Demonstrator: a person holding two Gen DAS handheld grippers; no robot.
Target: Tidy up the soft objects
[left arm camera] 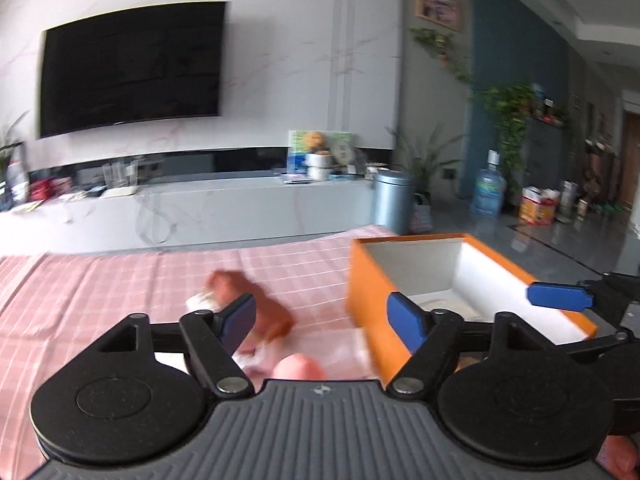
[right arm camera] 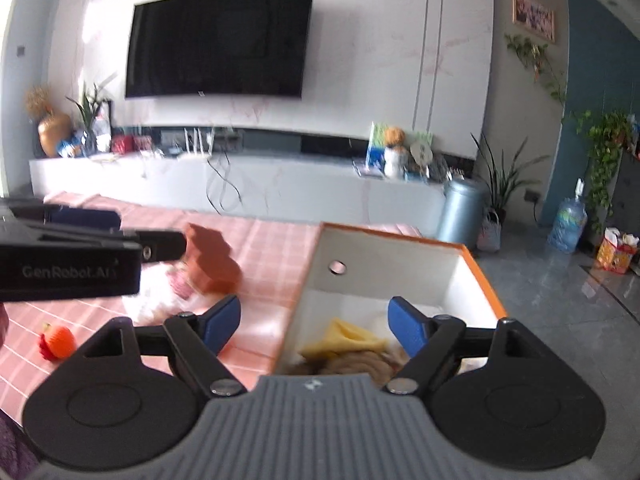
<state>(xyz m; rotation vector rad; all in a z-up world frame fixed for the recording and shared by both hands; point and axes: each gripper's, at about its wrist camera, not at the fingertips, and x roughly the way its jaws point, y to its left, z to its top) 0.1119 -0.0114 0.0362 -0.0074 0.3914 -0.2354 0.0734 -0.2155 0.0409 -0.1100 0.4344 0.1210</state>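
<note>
Both my grippers hang spread and holding nothing by the orange cardboard box (left arm camera: 368, 300) with white inner walls.

My left gripper (left arm camera: 326, 318) has its blue-padded fingers wide apart, nothing between them; the blurred reddish-brown soft block (left arm camera: 256, 304) lies on the pink checked tablecloth (left arm camera: 100, 280) left of the box, just beyond the left fingertip. My right gripper (right arm camera: 316, 322) is likewise apart and unladen, poised over the box's near wall. Inside the box lie a yellow folded cloth (right arm camera: 348, 338) and a beige knitted piece (right arm camera: 356, 362). A small orange-red plush toy (right arm camera: 56, 344) sits on the cloth well left of the box.
</note>
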